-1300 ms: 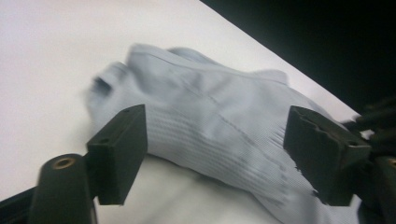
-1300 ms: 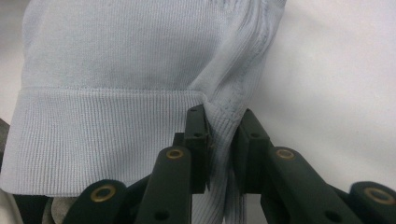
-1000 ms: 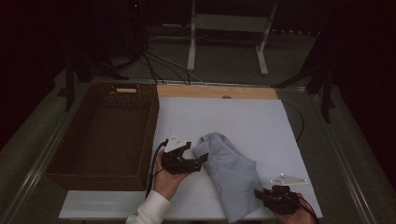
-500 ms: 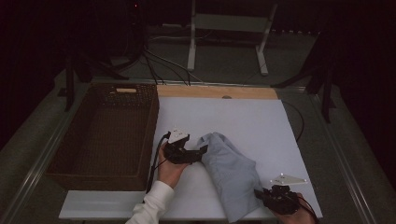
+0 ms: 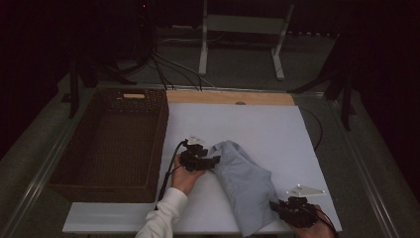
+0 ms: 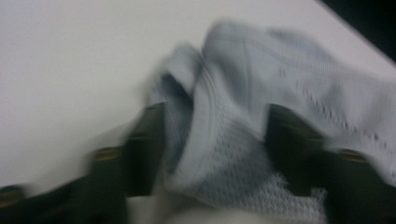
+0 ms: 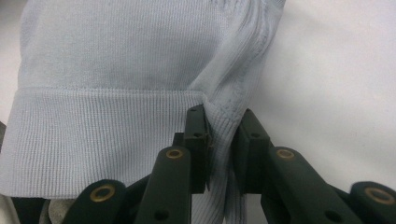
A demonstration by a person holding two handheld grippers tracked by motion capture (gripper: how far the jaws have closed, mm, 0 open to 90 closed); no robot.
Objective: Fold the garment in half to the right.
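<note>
A light blue knit garment (image 5: 245, 181) lies crumpled on the white table top (image 5: 257, 124), running from the middle toward the near right. My left gripper (image 5: 214, 160) is at its upper left end. In the left gripper view the ribbed collar fold (image 6: 219, 140) lies between the two jaws of my left gripper (image 6: 215, 121), which have just been closing and still stand apart; the picture is blurred. My right gripper (image 5: 277, 206) is at the near right edge. It is shut on a bunched corner of the ribbed hem (image 7: 223, 126), seen close in the right gripper view with the garment (image 7: 116, 60) spread beyond.
A dark wicker basket (image 5: 159, 134) stands at the left of the table, beside the left hand. A wooden strip (image 5: 228, 97) runs along the table's far edge. Stands and cables (image 5: 168, 69) lie on the floor beyond. White table shows to the right of the garment.
The left hand has moved away from me and to the right, onto the garment's upper end, and sunk toward the table. Its jaws have narrowed around the cloth. The right gripper has kept still.
</note>
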